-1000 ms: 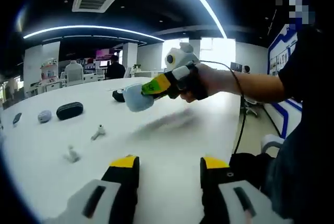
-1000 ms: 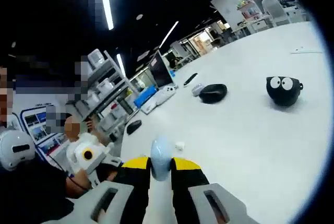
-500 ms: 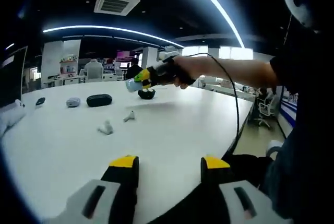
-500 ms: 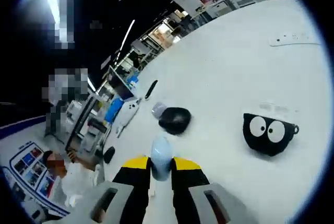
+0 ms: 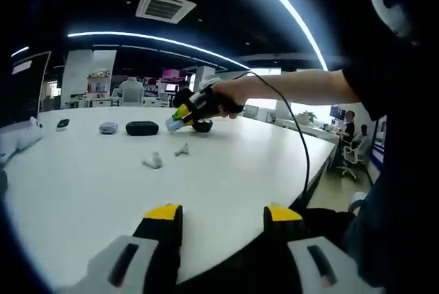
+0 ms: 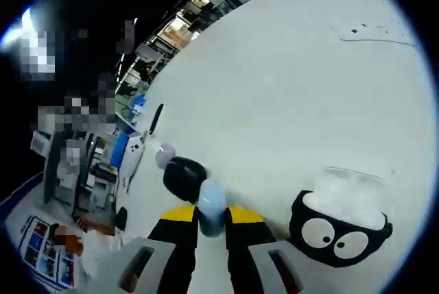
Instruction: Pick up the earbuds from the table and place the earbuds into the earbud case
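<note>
Two small white stemmed earbuds (image 5: 152, 162) (image 5: 182, 150) lie loose, centre-left, on the white counter (image 5: 226, 170).
Likely light, hard, slippery: grip across the body. Right tongs (image 6: 211, 213) clamp one pale-blue rounded object (image 6: 211, 201) beside one open black googly-eyed earbud case (image 6: 338, 234); left tongs (image 5: 223, 213) wide, empty.

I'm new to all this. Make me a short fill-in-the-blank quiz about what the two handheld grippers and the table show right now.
1. The right gripper is shut on a pale ____ object.
2. The left gripper has its jaws ____, with nothing between them.
3. Two white earbuds lie on the ____ table.
4. The black case near the right gripper has two cartoon ____ on it.

Missing words: blue; open; white; eyes
</note>
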